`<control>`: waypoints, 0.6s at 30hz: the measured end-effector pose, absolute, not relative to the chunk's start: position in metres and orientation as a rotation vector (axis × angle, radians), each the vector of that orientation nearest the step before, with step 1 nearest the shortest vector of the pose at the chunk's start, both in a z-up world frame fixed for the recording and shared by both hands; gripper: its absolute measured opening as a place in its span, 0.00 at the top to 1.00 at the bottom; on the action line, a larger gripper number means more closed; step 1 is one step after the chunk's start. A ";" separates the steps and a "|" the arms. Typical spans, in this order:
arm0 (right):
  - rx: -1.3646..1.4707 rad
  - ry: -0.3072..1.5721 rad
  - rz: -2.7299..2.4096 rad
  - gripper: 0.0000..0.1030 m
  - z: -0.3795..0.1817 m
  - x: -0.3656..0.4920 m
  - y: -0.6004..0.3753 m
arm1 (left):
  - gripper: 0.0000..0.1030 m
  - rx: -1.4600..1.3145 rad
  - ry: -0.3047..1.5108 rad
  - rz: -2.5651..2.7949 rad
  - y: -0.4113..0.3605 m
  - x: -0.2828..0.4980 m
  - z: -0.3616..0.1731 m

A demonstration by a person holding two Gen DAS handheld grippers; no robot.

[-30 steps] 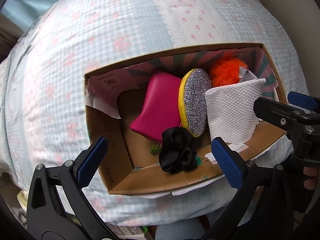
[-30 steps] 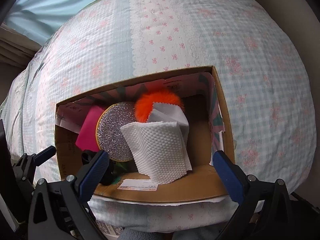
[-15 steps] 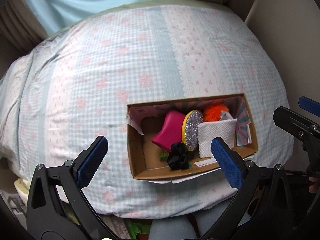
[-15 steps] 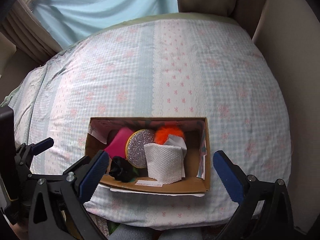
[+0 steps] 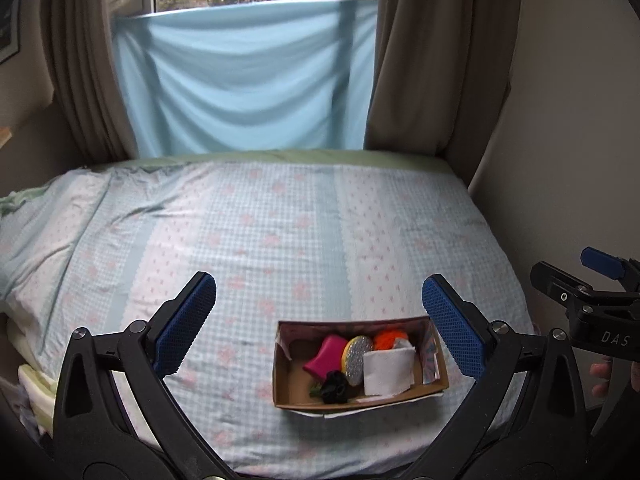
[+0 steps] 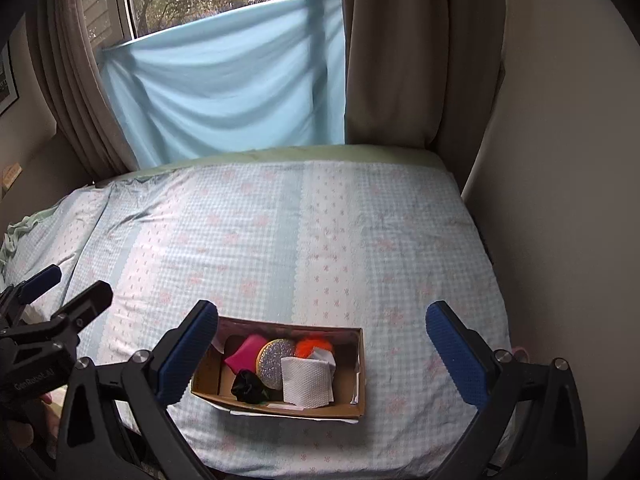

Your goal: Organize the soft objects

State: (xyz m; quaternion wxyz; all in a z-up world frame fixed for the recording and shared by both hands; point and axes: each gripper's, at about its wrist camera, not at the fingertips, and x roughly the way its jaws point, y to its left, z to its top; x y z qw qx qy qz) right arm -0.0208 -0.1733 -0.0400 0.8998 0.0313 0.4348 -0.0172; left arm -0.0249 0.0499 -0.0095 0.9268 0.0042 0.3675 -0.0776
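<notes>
A cardboard box (image 5: 280, 384) (image 6: 360, 364) sits near the front edge of the bed. It holds a magenta pouch (image 5: 325, 354) (image 6: 245, 352), a glittery silver round pad with a yellow rim (image 5: 357, 360) (image 6: 275, 362), an orange fluffy ball (image 5: 389, 338) (image 6: 314, 346), a folded white towel (image 5: 388, 372) (image 6: 307, 380) and a black scrunchie (image 5: 334, 388) (image 6: 247, 387). My left gripper (image 5: 318, 328) and right gripper (image 6: 322, 354) are both open and empty, held back and above the box.
The bed (image 5: 280, 232) has a light blue checked cover with pink flowers. A pale blue cloth (image 5: 244, 76) hangs over the window behind it, between brown curtains (image 5: 416, 56). A wall (image 5: 568, 120) runs along the bed's right side.
Both grippers have pulled far back and up from the box; it shrank from filling the views to a small shape near the bed's front edge. The box's contents have not moved.
</notes>
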 end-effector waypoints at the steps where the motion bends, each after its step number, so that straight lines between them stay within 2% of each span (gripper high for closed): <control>1: 0.066 0.885 -0.038 0.00 -0.034 -0.024 -0.175 | 0.00 0.009 0.730 -0.155 0.051 -0.030 -0.003; 8: 0.056 0.780 -0.072 0.00 -0.007 -0.049 -0.181 | 0.00 0.007 0.627 -0.152 0.052 -0.054 0.022; 18: 0.057 0.723 -0.092 0.00 0.001 -0.060 -0.182 | 0.00 0.037 0.593 -0.146 0.048 -0.066 0.021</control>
